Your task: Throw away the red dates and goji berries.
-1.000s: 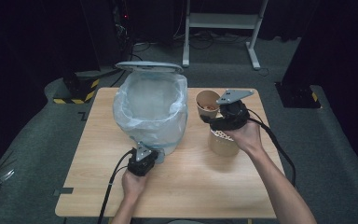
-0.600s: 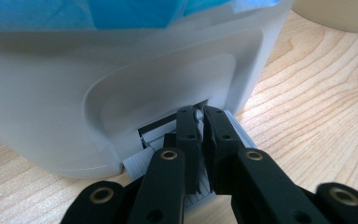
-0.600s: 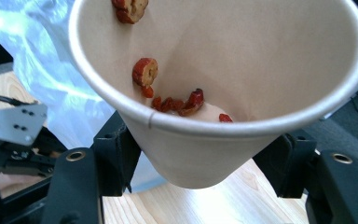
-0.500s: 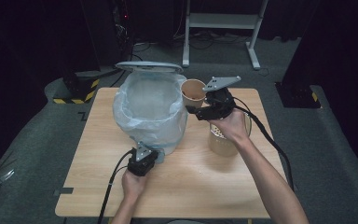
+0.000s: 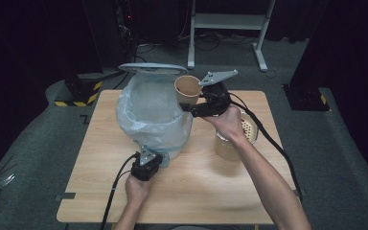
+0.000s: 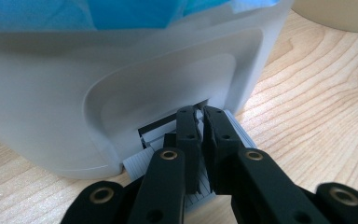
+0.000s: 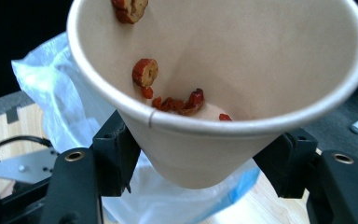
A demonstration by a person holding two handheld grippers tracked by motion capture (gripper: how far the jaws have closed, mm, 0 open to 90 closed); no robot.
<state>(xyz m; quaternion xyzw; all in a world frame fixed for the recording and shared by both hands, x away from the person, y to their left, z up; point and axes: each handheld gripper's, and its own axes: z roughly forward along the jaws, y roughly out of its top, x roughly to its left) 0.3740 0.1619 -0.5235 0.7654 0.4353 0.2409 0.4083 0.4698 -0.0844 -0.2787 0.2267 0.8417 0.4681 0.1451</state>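
Note:
A white pedal bin point(image 5: 172, 148) with a clear-blue liner point(image 5: 148, 108) stands on the wooden table point(image 5: 206, 191), its lid point(image 5: 152, 68) raised. My left gripper point(image 5: 154, 157) is shut, its tips resting on the ribbed pedal point(image 6: 142, 163) at the foot of the bin point(image 6: 74, 93); the left gripper point(image 6: 200, 114) holds nothing. My right gripper point(image 5: 194, 104) is shut on a tan paper cup point(image 5: 188, 88), held at the bin's right rim. In the right gripper view the cup point(image 7: 261, 70) tilts toward me between the jaws of the right gripper point(image 7: 205, 158), with several red date slices point(image 7: 145, 72) inside.
A second paper cup point(image 5: 230, 146) with a dotted inside stands on the table to the right of the bin, partly behind my right hand. Cables trail from both grippers toward the table's front edge. A white stand point(image 5: 230, 21) is on the floor beyond the table.
My right gripper has carried the paper cup left and slightly up, from over the second cup to the bin's rim. The left gripper has stayed on the pedal.

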